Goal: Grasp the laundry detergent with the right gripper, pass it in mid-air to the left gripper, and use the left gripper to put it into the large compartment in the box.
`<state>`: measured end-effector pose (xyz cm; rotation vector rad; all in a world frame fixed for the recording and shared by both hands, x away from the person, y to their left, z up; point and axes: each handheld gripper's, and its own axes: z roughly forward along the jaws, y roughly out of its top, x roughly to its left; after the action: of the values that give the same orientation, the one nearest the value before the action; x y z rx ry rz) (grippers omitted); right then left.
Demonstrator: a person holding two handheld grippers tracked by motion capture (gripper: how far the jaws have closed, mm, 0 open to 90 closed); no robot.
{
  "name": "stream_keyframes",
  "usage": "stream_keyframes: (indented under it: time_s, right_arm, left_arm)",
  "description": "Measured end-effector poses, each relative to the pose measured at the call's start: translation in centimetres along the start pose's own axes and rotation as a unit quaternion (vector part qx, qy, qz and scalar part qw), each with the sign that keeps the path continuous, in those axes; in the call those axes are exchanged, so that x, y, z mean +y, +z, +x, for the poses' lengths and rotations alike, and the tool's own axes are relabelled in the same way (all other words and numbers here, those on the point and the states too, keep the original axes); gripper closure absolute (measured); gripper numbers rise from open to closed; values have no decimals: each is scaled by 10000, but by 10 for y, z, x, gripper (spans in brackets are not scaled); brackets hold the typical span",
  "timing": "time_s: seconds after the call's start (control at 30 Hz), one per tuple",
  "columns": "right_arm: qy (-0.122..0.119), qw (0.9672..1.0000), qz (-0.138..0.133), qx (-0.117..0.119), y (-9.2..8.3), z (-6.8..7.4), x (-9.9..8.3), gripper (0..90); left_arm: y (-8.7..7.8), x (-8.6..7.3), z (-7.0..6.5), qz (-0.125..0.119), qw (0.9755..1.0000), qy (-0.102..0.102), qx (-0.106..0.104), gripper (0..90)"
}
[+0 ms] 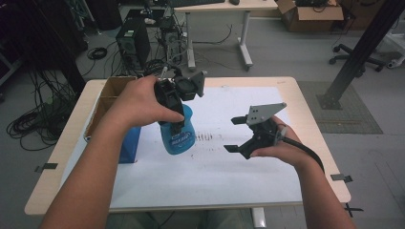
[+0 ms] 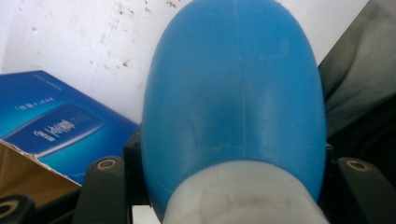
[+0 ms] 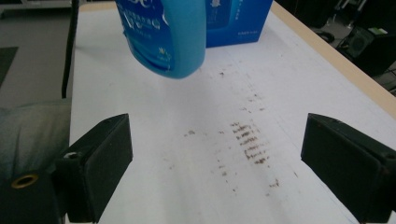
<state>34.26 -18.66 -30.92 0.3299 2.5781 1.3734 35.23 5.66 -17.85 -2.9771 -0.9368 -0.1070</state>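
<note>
Hanging above the desk (image 1: 286, 95), a blue bottle (image 1: 179, 136) is gripped by the left claw (image 1: 177, 125); the right claw (image 1: 235, 134) is held wide open, empty.

This is a lab or technical workroom. Behind the pale worktop (image 1: 67, 138), covered with a stained white sheet (image 1: 215, 167), a black computer tower (image 1: 133, 43) stands on the grey floor amid loops of loose black cable (image 1: 33, 121). Farther back is a white-legged desk (image 1: 224, 7), an open cardboard box (image 1: 310, 14) and the wheeled base of an office chair (image 1: 356, 55). A dark metal strut (image 1: 360, 55) slants down to a floor plate at the right.
</note>
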Motion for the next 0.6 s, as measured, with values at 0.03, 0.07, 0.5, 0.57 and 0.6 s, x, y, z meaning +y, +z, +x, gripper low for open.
stream_keyframes:
  time_s: [0.03,0.07,0.5,0.57,0.6]
  right_arm:
    - [-3,10000,48,-8,-2,-1,1,90]
    - [-2,10000,93,-17,-3,-3,2,95]
    - [-61,9949,1010,36,-25,-18,15,50]
    - [-71,9938,1110,49,-27,-20,16,52]
    - [-79,9931,1168,45,-28,-20,18,51]
  left_arm:
    - [-1,-1,1,-13,9999,-96,-29,400]
    - [-3,-1,2,-14,9999,-161,-45,400]
    - [-20,-16,22,50,9977,-649,-171,399]
    - [-24,-21,27,37,9971,-741,-185,399]
    - [-25,-22,28,20,9966,-801,-187,399]
